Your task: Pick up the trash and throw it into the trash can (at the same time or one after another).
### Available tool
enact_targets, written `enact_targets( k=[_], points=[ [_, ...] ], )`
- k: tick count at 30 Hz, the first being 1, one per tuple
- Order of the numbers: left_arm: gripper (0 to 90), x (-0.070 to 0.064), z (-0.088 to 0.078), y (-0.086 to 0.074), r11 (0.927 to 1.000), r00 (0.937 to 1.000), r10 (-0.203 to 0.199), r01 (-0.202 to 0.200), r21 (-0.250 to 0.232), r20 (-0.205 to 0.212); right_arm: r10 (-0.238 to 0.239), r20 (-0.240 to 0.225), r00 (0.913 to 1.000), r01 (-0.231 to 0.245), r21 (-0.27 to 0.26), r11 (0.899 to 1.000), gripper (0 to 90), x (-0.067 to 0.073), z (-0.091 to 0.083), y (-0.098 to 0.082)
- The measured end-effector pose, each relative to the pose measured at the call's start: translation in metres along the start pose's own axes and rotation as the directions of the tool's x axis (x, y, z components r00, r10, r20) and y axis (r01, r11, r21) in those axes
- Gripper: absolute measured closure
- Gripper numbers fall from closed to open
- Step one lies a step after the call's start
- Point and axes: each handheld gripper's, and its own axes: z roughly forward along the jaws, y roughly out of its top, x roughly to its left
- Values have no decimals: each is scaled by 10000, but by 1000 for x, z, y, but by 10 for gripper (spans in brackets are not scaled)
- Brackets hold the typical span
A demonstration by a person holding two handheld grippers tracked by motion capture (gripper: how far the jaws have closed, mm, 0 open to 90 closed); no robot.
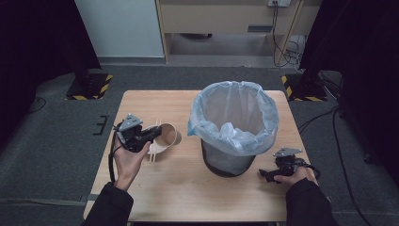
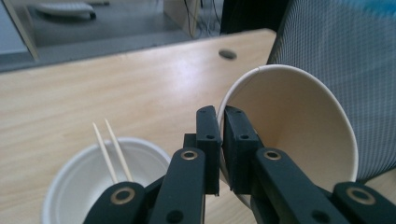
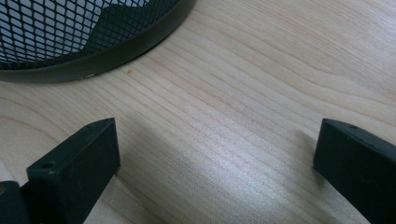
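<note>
Brown paper cup, tipped sideways, has its rim clamped in your left gripper above the white bowl. Your right gripper rests spread wide beside the mesh bin.

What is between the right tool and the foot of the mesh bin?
Only bare wooden table: the right gripper view shows nothing between the open right tool and the mesh bin.

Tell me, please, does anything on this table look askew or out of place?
Only the paper cup: it is tipped on its side, its rim pinched by the left gripper, beside the white bowl holding chopsticks. Nothing looks spilled.
</note>
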Motion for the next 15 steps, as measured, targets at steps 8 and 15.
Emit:
enact_targets(
  k=[8, 15],
  points=[
    [852, 3, -36, 21, 9895, 9997, -215, 230, -1424, 123, -6, -16, 10000, 6, 19, 10000, 6, 0, 0, 0],
    [852, -3, -66, 38, 9664, 9993, -170, 247, -2558, 325, -8, -6, 10000, 8, -9, 10000, 6, 0, 0, 0]
  ],
)
